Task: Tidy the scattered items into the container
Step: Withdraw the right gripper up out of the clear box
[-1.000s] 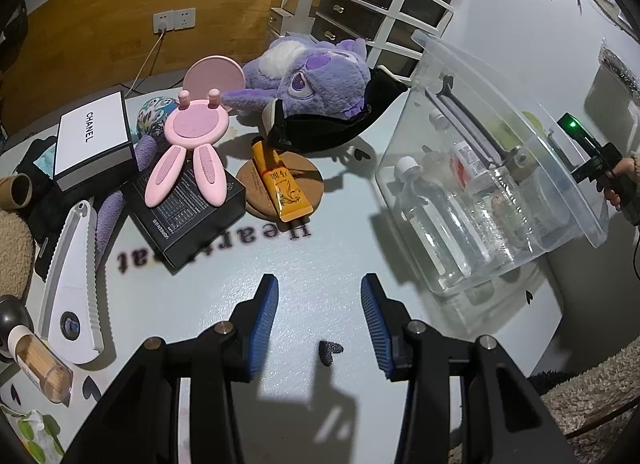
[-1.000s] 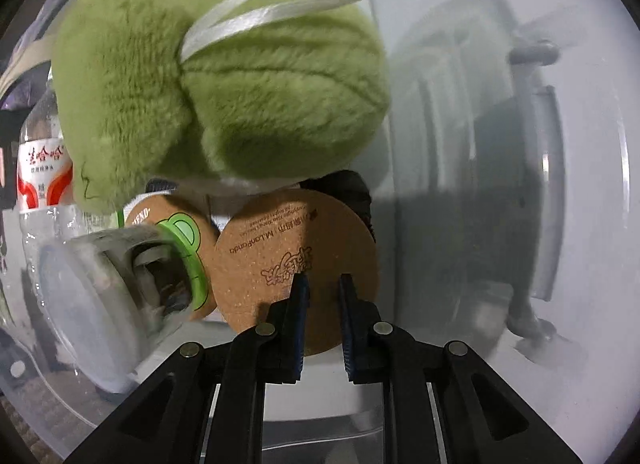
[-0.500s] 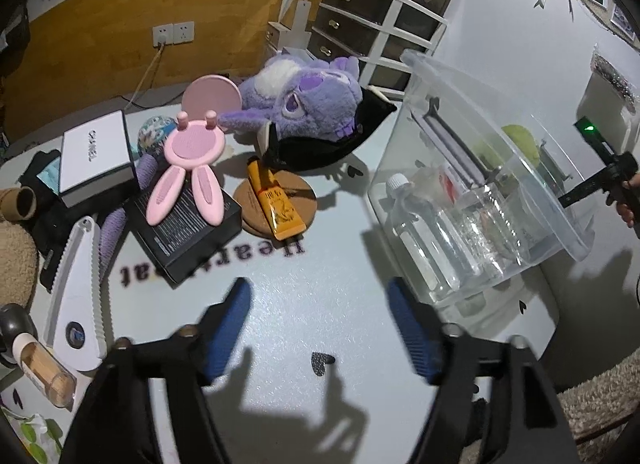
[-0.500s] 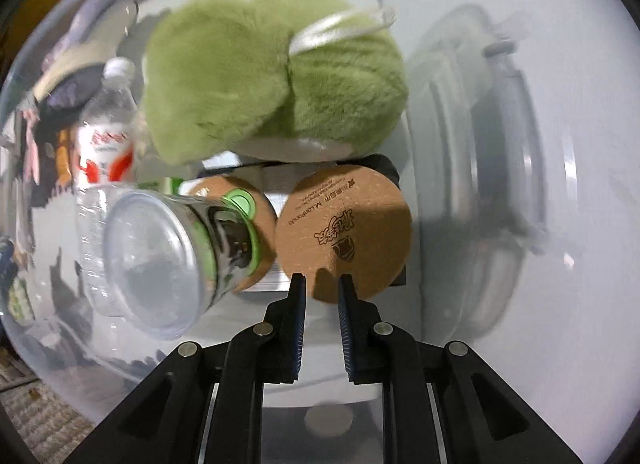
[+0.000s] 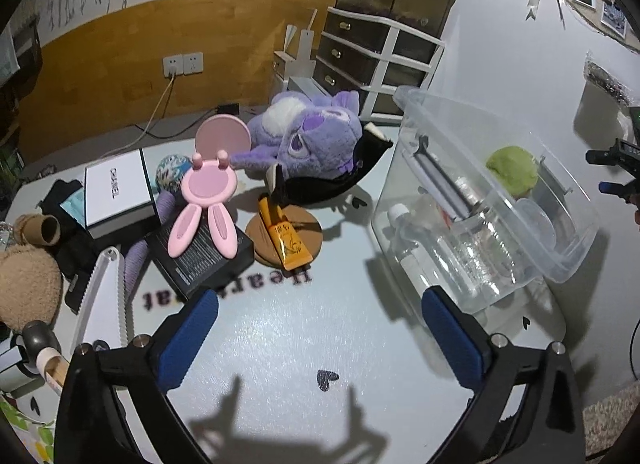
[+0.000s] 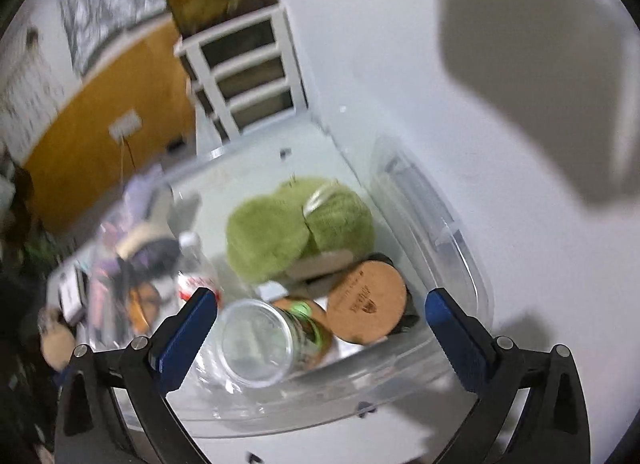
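**Coaster in the bin, next pick ahead**

Both jaws just opened wide, nothing between: right gripper (image 6: 320, 328) above the clear container (image 6: 460, 248), cork coaster (image 6: 366, 306) lying inside at five o'clock of the green plush (image 6: 296, 224). Best lifted clear before swinging away. For the left gripper (image 5: 320, 338), orange tube (image 5: 286, 238) at twelve o'clock, on the pale table (image 5: 280, 328); wood-panelled wall (image 5: 120, 76) beyond.

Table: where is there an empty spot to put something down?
The bare patch of table lies between the black box and the clear bin, in front of the cork mat. The left side is crowded: white box, pink bunny stand, purple plush.
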Motion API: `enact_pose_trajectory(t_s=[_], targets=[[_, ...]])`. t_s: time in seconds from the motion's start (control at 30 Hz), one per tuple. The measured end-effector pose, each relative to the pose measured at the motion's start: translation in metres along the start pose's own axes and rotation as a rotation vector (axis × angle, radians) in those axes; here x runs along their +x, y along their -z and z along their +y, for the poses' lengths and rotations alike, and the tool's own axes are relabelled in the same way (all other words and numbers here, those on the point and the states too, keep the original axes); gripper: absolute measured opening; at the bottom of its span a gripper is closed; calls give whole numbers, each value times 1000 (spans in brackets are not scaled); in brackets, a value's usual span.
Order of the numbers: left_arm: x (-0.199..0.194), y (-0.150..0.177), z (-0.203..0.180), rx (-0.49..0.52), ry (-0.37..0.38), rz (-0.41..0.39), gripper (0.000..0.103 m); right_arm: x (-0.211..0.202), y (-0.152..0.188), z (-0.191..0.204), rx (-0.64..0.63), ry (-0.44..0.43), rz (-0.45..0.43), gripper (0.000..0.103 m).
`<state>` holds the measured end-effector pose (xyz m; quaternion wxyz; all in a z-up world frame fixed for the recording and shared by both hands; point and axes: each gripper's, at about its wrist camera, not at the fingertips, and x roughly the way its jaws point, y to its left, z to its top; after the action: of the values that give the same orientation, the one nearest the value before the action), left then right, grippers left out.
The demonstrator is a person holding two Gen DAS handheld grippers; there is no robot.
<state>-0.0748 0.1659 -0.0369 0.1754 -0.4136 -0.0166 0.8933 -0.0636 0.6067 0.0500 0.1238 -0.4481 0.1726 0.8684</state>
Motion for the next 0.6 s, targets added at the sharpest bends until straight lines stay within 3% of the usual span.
enact_pose_trajectory(t_s=[0.6], targets=[[-40, -21, -24, 54, -5, -90, 103, -75, 67, 49, -22, -24, -355, 103]])
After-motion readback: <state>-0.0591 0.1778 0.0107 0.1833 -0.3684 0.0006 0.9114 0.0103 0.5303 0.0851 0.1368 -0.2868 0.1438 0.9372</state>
